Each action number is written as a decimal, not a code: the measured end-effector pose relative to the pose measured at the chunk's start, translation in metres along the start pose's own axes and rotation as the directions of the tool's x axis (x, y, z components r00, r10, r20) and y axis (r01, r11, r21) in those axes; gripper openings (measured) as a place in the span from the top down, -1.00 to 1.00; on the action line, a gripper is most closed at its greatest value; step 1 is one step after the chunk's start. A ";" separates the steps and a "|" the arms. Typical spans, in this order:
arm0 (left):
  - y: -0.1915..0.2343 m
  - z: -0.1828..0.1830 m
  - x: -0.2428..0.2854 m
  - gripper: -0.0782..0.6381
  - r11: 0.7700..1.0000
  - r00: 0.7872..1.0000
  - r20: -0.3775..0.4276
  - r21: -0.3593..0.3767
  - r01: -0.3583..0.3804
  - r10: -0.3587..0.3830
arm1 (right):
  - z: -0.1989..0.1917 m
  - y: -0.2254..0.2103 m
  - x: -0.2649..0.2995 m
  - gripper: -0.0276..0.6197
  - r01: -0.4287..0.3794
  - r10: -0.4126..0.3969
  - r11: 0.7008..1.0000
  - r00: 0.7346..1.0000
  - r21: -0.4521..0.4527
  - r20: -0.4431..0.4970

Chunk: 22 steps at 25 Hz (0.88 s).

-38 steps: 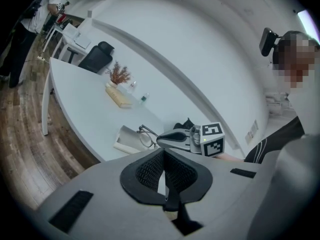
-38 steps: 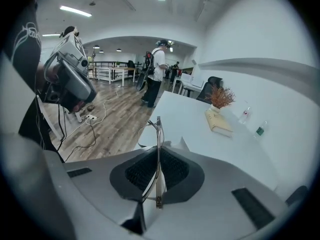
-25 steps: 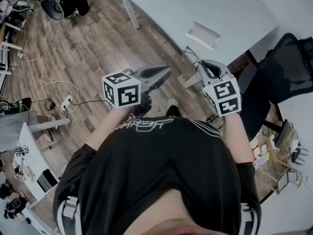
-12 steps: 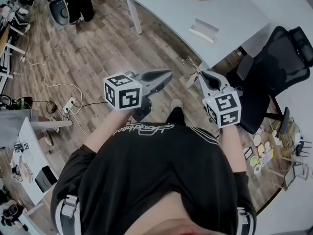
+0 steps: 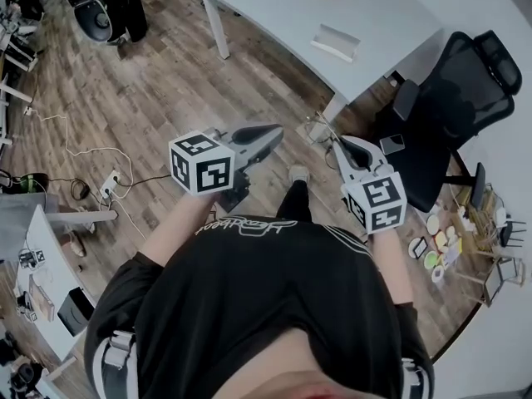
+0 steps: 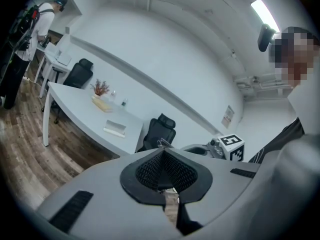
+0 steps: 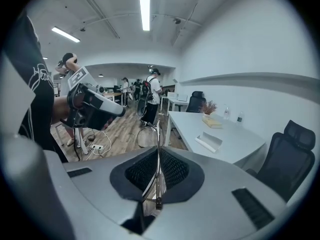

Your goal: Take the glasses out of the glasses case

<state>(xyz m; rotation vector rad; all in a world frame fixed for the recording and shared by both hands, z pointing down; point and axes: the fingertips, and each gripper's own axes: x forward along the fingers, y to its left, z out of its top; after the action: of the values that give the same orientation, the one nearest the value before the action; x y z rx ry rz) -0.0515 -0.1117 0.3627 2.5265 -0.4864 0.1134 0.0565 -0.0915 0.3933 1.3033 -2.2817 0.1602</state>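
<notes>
Your left gripper [image 5: 274, 133] sits at 10 o'clock from your chest and points toward 2 o'clock. Its jaws are pressed together with nothing between them. Your right gripper [image 5: 341, 146] sits at 2 o'clock from your chest and points toward 11 o'clock, with its jaws clamped on the glasses [image 5: 319, 129]. In the right gripper view a thin metal arm of the frame [image 7: 158, 134] stands upright between the pads, and a rim loops out past the tips at 11 o'clock. The glasses hang over the floor [image 5: 166, 81], just short of the table's near corner. The table [image 5: 274, 7] fills 12 o'clock. The white case [image 5: 336, 42] lies open on it, at 12 o'clock from the glasses and well apart from them. A black chair [image 5: 449, 98] stands at 2 o'clock from your right gripper, beside the table.
</notes>
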 end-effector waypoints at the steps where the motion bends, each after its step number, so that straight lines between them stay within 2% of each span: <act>1: -0.002 -0.002 -0.001 0.76 1.000 1.000 -0.003 -0.001 0.004 -0.004 | -0.001 0.002 -0.002 0.85 0.004 -0.004 1.000 1.000 0.002 -0.001; 10: -0.013 -0.015 -0.001 0.76 1.000 1.000 -0.012 -0.007 0.026 -0.026 | -0.012 0.009 -0.014 0.85 0.024 -0.024 1.000 1.000 0.015 -0.007; 22: -0.028 -0.020 0.009 0.76 0.999 0.999 -0.033 0.013 0.039 -0.039 | -0.020 0.009 -0.027 0.85 0.010 -0.010 1.000 1.000 0.024 0.003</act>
<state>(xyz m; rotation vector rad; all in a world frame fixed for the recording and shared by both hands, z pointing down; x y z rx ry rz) -0.0327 -0.0818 0.3664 2.5424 -0.4242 0.1438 0.0677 -0.0593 0.3994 1.3275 -2.2817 0.1829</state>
